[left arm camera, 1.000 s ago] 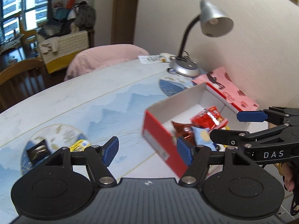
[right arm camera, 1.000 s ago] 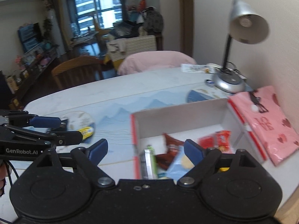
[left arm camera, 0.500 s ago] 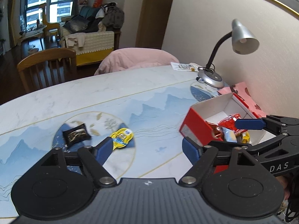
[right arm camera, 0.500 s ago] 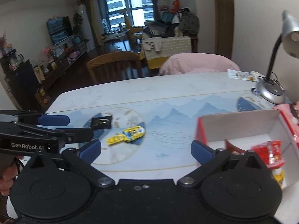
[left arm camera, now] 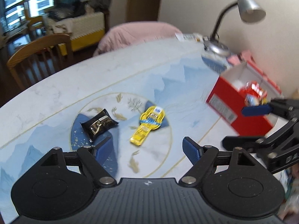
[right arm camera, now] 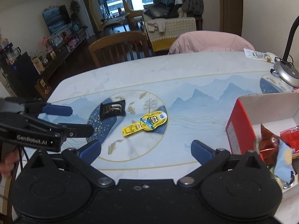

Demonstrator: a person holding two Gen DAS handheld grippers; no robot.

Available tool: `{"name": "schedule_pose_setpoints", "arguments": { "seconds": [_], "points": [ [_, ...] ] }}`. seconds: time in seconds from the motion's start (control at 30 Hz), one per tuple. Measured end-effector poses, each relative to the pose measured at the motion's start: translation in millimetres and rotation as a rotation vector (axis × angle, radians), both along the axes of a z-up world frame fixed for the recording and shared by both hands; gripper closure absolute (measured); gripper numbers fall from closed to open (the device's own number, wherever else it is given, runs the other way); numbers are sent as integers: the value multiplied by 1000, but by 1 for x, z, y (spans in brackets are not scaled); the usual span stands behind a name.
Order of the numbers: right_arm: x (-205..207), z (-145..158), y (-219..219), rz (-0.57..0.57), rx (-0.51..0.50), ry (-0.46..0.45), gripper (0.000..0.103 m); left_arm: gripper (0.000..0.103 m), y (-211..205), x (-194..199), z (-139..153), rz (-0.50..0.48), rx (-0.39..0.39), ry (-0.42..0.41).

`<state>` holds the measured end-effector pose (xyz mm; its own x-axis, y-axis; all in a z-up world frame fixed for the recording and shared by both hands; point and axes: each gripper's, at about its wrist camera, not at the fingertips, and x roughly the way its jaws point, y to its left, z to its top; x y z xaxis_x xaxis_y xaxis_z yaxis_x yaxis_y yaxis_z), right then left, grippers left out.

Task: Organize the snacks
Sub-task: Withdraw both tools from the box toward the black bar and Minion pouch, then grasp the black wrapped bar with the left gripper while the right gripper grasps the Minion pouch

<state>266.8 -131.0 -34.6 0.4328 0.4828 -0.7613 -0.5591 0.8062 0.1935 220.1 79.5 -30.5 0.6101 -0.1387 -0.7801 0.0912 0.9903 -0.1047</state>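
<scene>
Two loose snacks lie on the round pattern of the table: a yellow cartoon packet (left arm camera: pixel 148 125) (right arm camera: pixel 147 124) and, to its left, a black packet (left arm camera: pixel 99 124) (right arm camera: pixel 112 109). A red open box (left arm camera: pixel 237 108) (right arm camera: pixel 241 128) at the right holds several snacks, among them a red bag (right arm camera: pixel 289 137). My left gripper (left arm camera: pixel 147 148) hovers open and empty just short of the yellow packet; it also shows at the left of the right wrist view (right arm camera: pixel 72 120). My right gripper (right arm camera: pixel 146 149) is wide open and empty, and juts in beside the box (left arm camera: pixel 244 126).
A grey desk lamp (left arm camera: pixel 248 7) stands at the far right by the wall, its base (right arm camera: pixel 286 72) behind the box. A pink pouch (left arm camera: pixel 241 57) lies near it. A wooden chair (right arm camera: pixel 119 46) and a pink-covered chair (right arm camera: pixel 211 41) line the table's far edge.
Both views have swung left, away from the red box and onto the two loose packets, and dropped a little. Both grippers' jaws stand wider than before.
</scene>
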Motion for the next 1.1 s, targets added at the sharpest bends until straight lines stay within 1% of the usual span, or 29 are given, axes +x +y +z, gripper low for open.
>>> {"name": "schedule_pose_setpoints", "arguments": {
  "seconds": [0.1, 0.2, 0.33, 0.47, 0.63, 0.77, 0.83, 0.9, 0.97, 1.03, 1.1],
  "points": [
    [5, -6, 5, -27, -9, 5, 0, 21, 13, 19, -10, -39, 64, 14],
    [14, -16, 9, -51, -9, 16, 0, 21, 29, 41, -22, -61, 97, 28],
    [25, -37, 20, -84, -42, 51, 0, 21, 41, 70, -40, -109, 148, 60],
    [34, -52, 31, -95, -73, 76, 1, 21, 48, 93, -59, -166, 170, 103],
    [44, -63, 42, -97, -96, 87, 1, 22, 52, 114, -82, -206, 201, 149],
    [56, -73, 51, -106, -121, 107, 1, 23, 55, 123, -100, -215, 229, 181],
    [61, -78, 56, -110, -136, 107, 2, 23, 56, 125, -105, -221, 225, 190],
    [67, -82, 63, -108, -147, 107, 2, 27, 55, 126, -109, -231, 216, 197],
    [72, -86, 70, -107, -158, 108, 4, 27, 54, 127, -111, -233, 219, 196],
    [78, -90, 78, -106, -172, 112, 5, 29, 55, 127, -112, -224, 207, 195],
    [84, -94, 87, -108, -189, 112, 5, 40, 57, 128, -112, -208, 205, 191]
  ]
}}
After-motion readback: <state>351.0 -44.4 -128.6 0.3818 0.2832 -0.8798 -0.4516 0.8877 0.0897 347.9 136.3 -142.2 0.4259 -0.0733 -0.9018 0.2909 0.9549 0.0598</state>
